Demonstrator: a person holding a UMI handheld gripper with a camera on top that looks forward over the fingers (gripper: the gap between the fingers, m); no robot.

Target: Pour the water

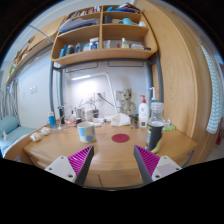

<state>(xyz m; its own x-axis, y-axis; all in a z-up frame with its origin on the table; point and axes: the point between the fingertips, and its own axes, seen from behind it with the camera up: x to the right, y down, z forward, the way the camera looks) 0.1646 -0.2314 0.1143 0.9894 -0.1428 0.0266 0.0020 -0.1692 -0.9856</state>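
Magenta-padded tongs (113,163) stand spread, holding nothing, above the wooden worktop (110,150). Beyond the fingers sit a grey cup (87,132), a red coaster (120,138) and a dark tumbler (156,133); wall shelves (100,50) behind.

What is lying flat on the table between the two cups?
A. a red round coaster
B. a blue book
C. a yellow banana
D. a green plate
A: a small red round coaster lies flat on the wooden table, between the cup and the lidded cup, beyond the open fingers.
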